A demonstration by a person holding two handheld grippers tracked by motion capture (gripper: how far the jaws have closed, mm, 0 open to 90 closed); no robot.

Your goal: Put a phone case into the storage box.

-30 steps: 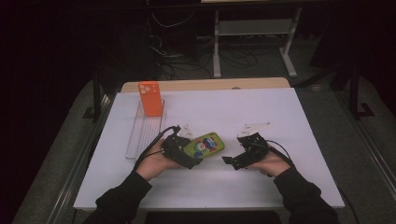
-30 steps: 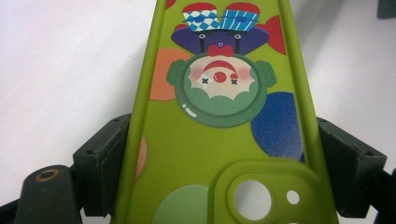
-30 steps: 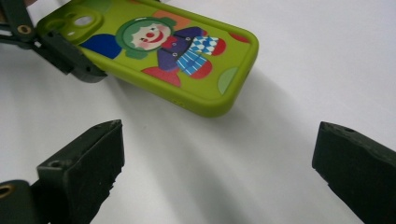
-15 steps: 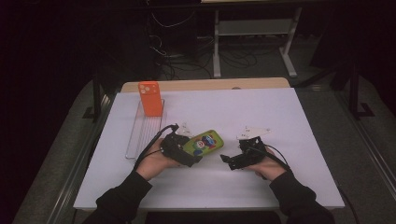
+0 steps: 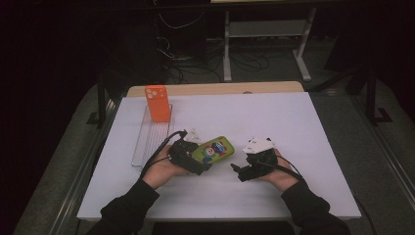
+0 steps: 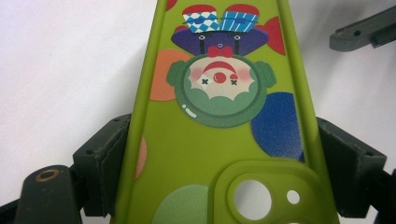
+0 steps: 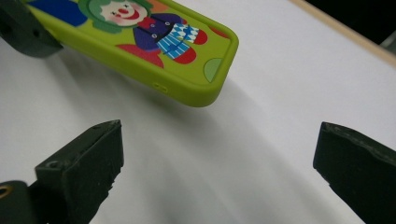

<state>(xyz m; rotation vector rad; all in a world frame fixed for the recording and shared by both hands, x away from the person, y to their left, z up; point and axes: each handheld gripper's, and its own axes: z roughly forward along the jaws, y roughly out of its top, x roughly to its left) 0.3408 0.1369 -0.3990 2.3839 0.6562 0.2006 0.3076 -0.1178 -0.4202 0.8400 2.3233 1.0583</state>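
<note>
A lime-green phone case (image 5: 213,149) printed with a clown is held over the white table (image 5: 303,127), a little left of centre. My left gripper (image 5: 199,162) is shut on its camera-hole end. In the left gripper view both pads press the long sides of the green case (image 6: 219,126), with the left gripper (image 6: 219,168) around it. My right gripper (image 5: 239,172) sits just right of the case's free end, pointing at it. Its jaws stand wide open with only bare table between them in the right gripper view (image 7: 215,163), and the green case (image 7: 140,32) lies just beyond the tips.
An orange phone case (image 5: 157,104) stands upright at the far end of a clear slotted rack (image 5: 149,139) on the left of the table. The table's wooden edge (image 5: 215,89) runs along the back. Cables and metal frames lie on the dark floor beyond.
The right hand has drifted slightly toward the near edge of the table, its jaws still open. The left hand and the green case have stayed put.
</note>
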